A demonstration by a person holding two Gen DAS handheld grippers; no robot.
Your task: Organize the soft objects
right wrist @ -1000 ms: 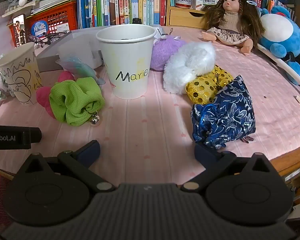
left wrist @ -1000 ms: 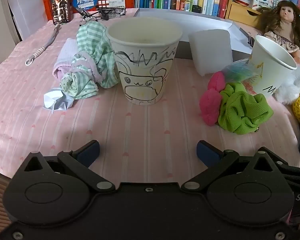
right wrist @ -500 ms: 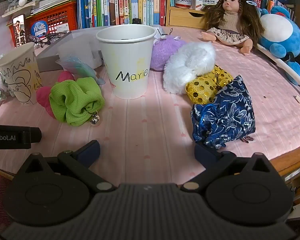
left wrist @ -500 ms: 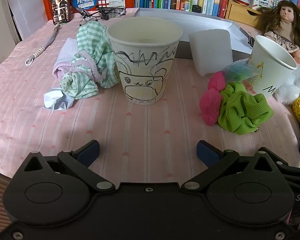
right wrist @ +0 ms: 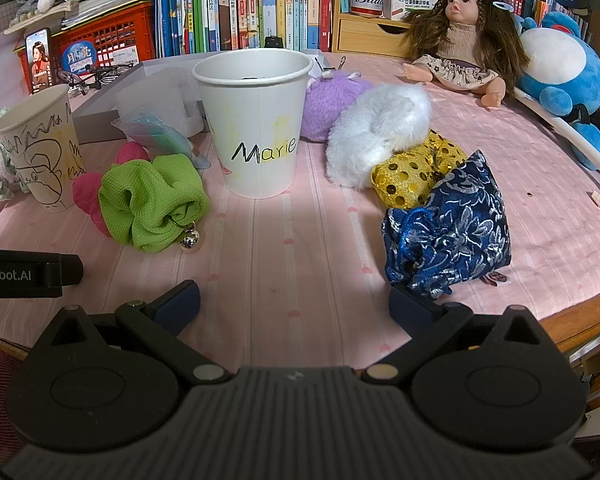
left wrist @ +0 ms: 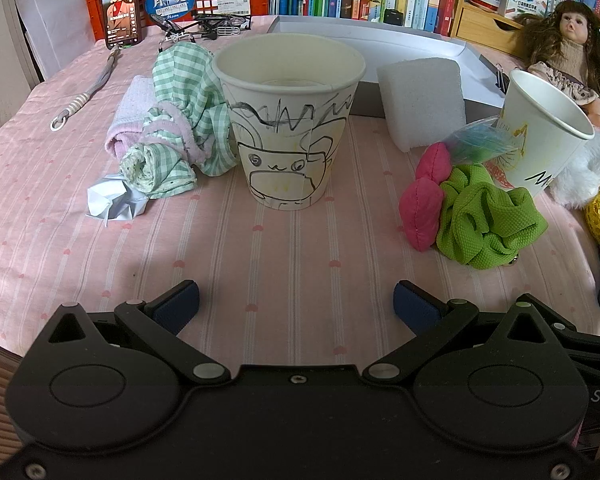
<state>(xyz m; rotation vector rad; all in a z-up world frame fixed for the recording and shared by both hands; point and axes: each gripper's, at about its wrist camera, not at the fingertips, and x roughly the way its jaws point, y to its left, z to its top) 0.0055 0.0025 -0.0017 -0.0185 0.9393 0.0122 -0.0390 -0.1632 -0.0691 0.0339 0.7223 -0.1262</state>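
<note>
I have both grippers idle low over the near edge of the bench (left wrist: pixel 284 248). The left gripper (left wrist: pixel 296 304) has its jaws spread wide and holds nothing; the right gripper (right wrist: pixel 294 304) is likewise spread and empty.

Task items: straight ahead of the left gripper stands the doodled cup (left wrist: pixel 290 120), apparently empty. The checked cloth (left wrist: pixel 180 120) lies bunched ahead and to its left, touching the cup. The green scrunchie (right wrist: pixel 152 200) lies ahead-left of the right gripper, against a pink cushion (left wrist: pixel 420 208). Ahead of the right gripper is the Marie cup (right wrist: pixel 256 120); the white fluffy piece (right wrist: pixel 376 132), gold sequin band (right wrist: pixel 416 176) and blue brocade pouch (right wrist: pixel 448 228) sit ahead-right, pressed together.

Risks, in my judgement: both paper cups look light and would tip if a jaw or dragged cloth nudges them. The scrunchie's bell (right wrist: pixel 190 238) could snag. Lifting one of the clustered items may pull its neighbours along.

Obstructions: crumpled paper (left wrist: pixel 116 202) beside the cloth; a foam block (left wrist: pixel 420 100) behind the scrunchie; a doll (right wrist: pixel 460 36) far ahead-right.
</note>
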